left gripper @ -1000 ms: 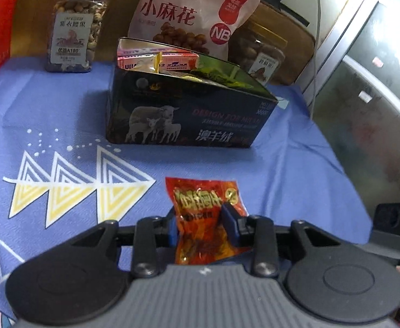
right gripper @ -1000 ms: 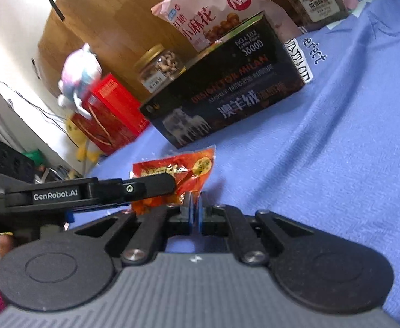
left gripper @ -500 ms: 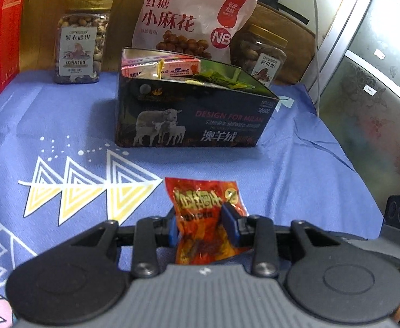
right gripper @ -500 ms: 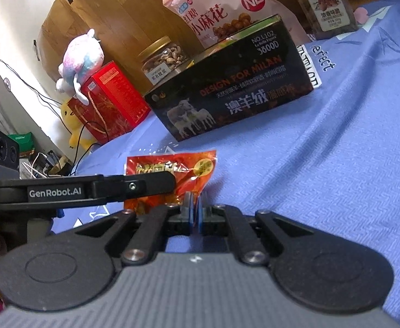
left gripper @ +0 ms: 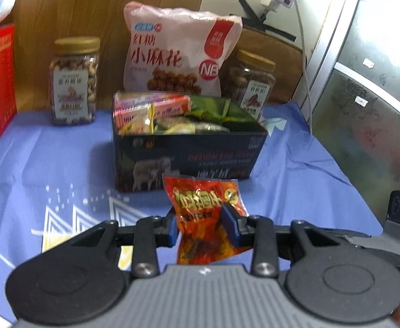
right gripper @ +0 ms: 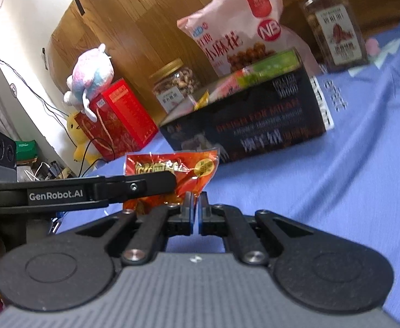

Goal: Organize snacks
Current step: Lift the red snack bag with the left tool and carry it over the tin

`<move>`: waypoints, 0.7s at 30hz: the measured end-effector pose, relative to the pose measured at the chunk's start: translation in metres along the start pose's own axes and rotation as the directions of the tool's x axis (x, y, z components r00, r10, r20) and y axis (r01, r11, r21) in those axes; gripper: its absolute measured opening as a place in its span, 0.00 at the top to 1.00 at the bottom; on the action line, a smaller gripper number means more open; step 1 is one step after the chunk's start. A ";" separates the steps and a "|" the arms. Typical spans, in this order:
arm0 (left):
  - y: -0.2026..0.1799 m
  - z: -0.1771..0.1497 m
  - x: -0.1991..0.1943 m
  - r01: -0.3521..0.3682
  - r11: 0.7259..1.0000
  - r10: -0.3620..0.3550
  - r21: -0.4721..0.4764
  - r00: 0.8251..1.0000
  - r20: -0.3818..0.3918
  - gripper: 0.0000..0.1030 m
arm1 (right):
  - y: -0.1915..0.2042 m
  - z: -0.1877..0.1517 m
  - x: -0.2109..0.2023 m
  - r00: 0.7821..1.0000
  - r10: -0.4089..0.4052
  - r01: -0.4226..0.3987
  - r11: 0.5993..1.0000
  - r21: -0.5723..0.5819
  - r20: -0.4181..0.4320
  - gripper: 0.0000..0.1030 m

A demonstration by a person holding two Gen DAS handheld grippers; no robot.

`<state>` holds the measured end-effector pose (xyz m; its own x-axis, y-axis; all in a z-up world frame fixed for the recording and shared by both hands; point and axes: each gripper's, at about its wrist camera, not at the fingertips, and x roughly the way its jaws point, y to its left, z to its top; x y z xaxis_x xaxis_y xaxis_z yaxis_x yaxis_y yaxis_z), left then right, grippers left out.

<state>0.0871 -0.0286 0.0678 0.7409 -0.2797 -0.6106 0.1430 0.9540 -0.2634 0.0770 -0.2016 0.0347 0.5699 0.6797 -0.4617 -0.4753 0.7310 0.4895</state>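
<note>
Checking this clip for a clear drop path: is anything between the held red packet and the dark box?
Nothing visible. The left tongs hold the red packet over bare blue cloth just in front of the dark box, which is open on top but already nearly full.

- The pink snack bag (left gripper: 182, 54) at the back reads "小麻花", with a round "NB" badge.
- The dark box (right gripper: 254, 125) reads "FOR MILAN" on its front.
- The black arm of the left gripper (right gripper: 90, 191) carries "GenRobot.AI" in white.
- The jar labels and the red packet's yellow print are too blurred to read.
</note>
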 end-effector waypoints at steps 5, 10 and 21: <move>-0.006 0.020 0.000 -0.003 0.999 0.002 0.033 0.999 0.033 0.69 | 0.002 0.017 0.001 0.999 -0.007 0.008 1.000 -0.027 0.032 0.95; -0.009 0.043 0.002 -0.004 0.998 -0.001 0.062 0.997 0.072 0.69 | 0.003 0.039 0.003 0.998 -0.014 0.017 0.999 -0.052 0.068 0.95; -0.008 0.099 0.020 0.008 0.996 -0.021 0.087 0.989 0.145 0.69 | 0.001 0.090 0.018 0.989 -0.030 0.044 0.994 -0.097 0.147 0.95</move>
<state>0.1653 -0.0307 0.1317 0.8249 -0.2809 -0.4905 0.2057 0.9575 -0.2024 0.1470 -0.1939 0.0932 0.6761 0.6415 -0.3624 -0.5125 0.7629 0.3942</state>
